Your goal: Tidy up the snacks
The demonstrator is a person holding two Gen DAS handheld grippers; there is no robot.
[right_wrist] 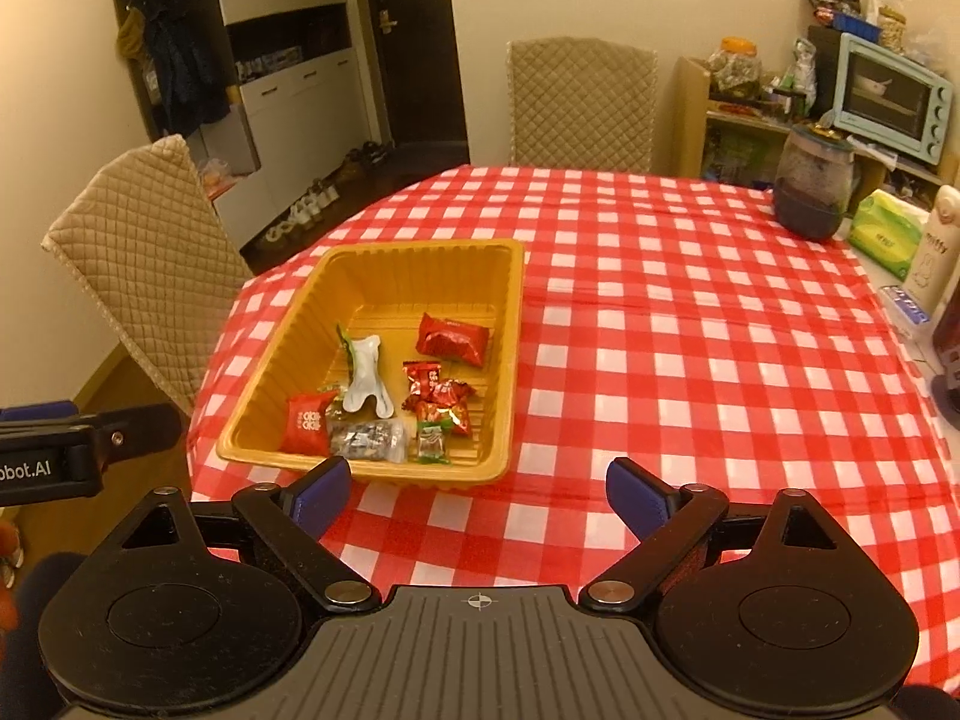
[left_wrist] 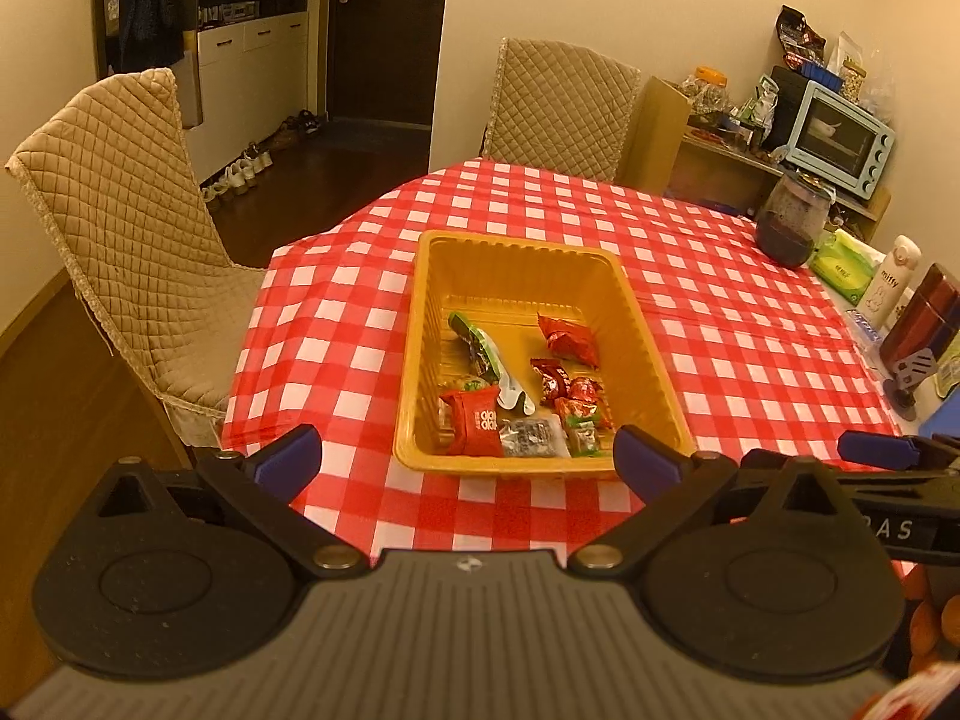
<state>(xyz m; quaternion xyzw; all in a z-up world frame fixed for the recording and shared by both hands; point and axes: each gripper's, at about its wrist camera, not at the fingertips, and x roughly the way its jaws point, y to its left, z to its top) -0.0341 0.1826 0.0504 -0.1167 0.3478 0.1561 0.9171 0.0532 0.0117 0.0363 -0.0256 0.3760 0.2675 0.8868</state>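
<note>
Both my grippers, left (left_wrist: 468, 456) and right (right_wrist: 478, 495), hang spread and empty. Wrapped snacks (right_wrist: 384, 396) lie in the orange ribbed plastic tray (right_wrist: 414, 258) on the red-checked tablecloth (right_wrist: 690, 360), dead ahead of my left, so it's nearer.

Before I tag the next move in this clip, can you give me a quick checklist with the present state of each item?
1. Left hand-held gripper open, holding nothing: ok.
2. Right hand-held gripper open, holding nothing: ok.
3. Snacks inside the tray, not on its rim: ok.
4. Tray flat on the tablecloth: ok.
5. No loose snacks left on the tablecloth: ok in view; near edge hidden, cannot tell.
6. Jar stands apart from the tray: ok.
</note>
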